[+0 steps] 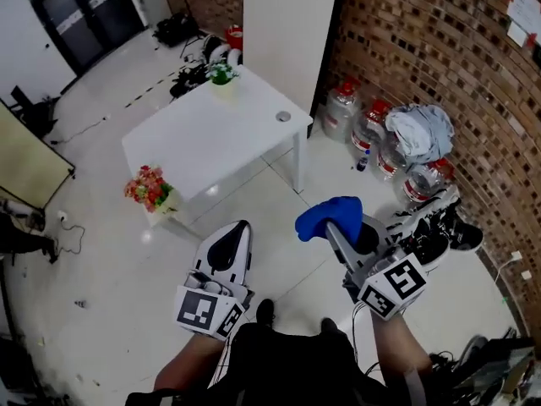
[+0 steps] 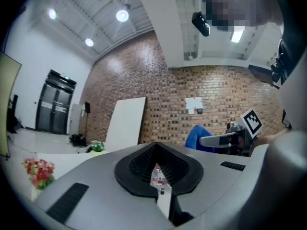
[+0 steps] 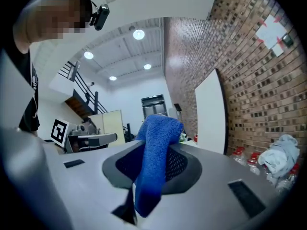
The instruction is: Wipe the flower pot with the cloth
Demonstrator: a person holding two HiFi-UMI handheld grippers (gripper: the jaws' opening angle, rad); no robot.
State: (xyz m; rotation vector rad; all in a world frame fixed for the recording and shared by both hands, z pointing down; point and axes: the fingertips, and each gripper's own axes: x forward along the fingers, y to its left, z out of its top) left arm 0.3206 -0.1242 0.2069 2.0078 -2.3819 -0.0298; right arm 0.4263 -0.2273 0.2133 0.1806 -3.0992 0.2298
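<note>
A blue cloth (image 1: 330, 216) is pinched in my right gripper (image 1: 336, 229), which is shut on it; in the right gripper view the cloth (image 3: 154, 157) drapes over the jaws and hides their tips. My left gripper (image 1: 231, 245) is shut and empty, held beside the right one above the floor. A pot of red flowers (image 1: 151, 189) stands at the near left corner of the white table (image 1: 211, 138); it also shows in the left gripper view (image 2: 38, 172). A small pot with a green plant (image 1: 223, 75) sits at the table's far corner. Both pots are well ahead of the grippers.
Water bottles (image 1: 365, 126), a heap of clothes (image 1: 419, 130) and shoes (image 1: 433, 227) line the brick wall on the right. A white board (image 1: 287, 24) leans behind the table. A small grey disc (image 1: 283, 117) lies on the table. Cables trail over the floor at the back.
</note>
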